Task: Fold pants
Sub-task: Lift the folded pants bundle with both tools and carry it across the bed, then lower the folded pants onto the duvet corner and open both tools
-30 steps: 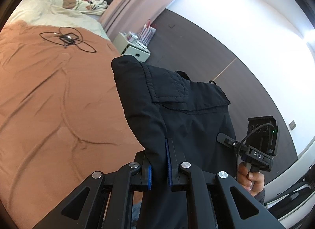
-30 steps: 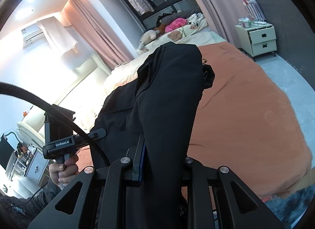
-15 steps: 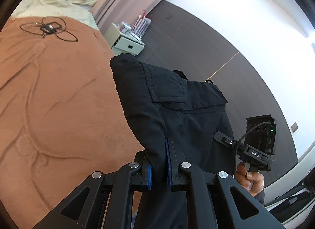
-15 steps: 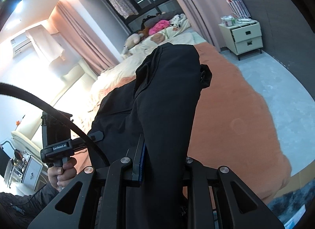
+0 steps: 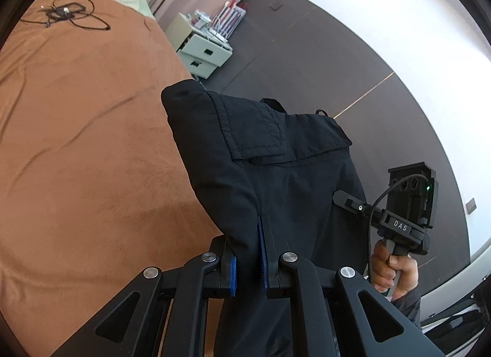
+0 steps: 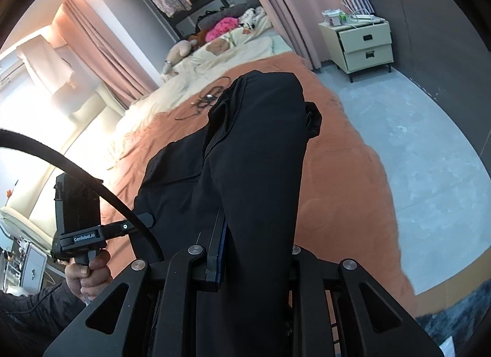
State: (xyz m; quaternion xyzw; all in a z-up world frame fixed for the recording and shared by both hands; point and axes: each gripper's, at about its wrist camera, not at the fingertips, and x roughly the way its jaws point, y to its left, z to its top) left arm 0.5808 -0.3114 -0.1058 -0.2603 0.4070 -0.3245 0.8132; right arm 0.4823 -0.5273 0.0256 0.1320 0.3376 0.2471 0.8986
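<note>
Black pants point(image 5: 276, 173) hang in the air over an orange-brown bedspread point(image 5: 76, 142). My left gripper point(image 5: 247, 231) is shut on the waistband edge near a flapped back pocket. In the left wrist view the other gripper unit point(image 5: 408, 203), held by a hand, shows at the right behind the cloth. My right gripper point(image 6: 254, 228) is shut on a bunched fold of the pants point(image 6: 254, 157), which drapes over its fingers and hides the right one. Further cloth trails down to the bedspread point(image 6: 353, 188). The left gripper unit point(image 6: 79, 222) and its hand show at lower left.
A tangled black cable point(image 5: 64, 13) lies on the bedspread far up. A cream nightstand point(image 6: 365, 44) stands by the dark wall past the bed's corner. Pillows, soft toys point(image 6: 181, 50) and clothes lie at the head of the bed. Grey floor point(image 6: 429, 142) runs along the right side.
Both grippers have carried the pants across the bed. In the left wrist view the cable and nightstand slid up and away; in the right wrist view more floor shows. Both grips hold as before.
</note>
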